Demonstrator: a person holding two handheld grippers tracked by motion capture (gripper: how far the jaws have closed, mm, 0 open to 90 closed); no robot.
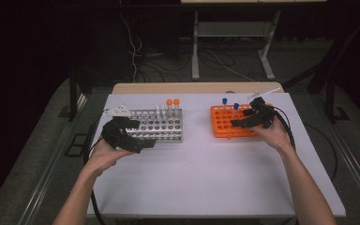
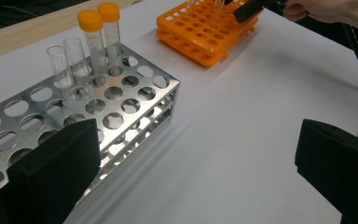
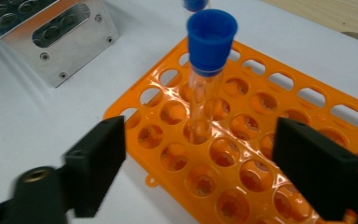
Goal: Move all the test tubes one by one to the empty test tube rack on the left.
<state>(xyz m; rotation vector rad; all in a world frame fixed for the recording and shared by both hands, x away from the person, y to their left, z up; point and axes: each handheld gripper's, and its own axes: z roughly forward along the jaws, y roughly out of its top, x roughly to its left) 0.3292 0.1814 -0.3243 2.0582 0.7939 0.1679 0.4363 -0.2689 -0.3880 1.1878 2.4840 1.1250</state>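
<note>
Blue-capped tube (image 3: 207, 74): upright in the orange rack (image 3: 261, 154), near its left end; a second blue cap stands just behind.
Right gripper (image 3: 200, 158): jaws apart, either side of the tube, not touching it; nothing held.
Left gripper (image 2: 191, 172): jaws wide, empty, low over bare table beside the metal rack (image 2: 121, 107).
Surroundings: two orange-capped tubes (image 2: 100, 35) and clear tubes at the metal rack's far corner.
Hands: both come in from the near edge.
Open room: white table (image 1: 206, 173) between racks and along the near edge.
</note>
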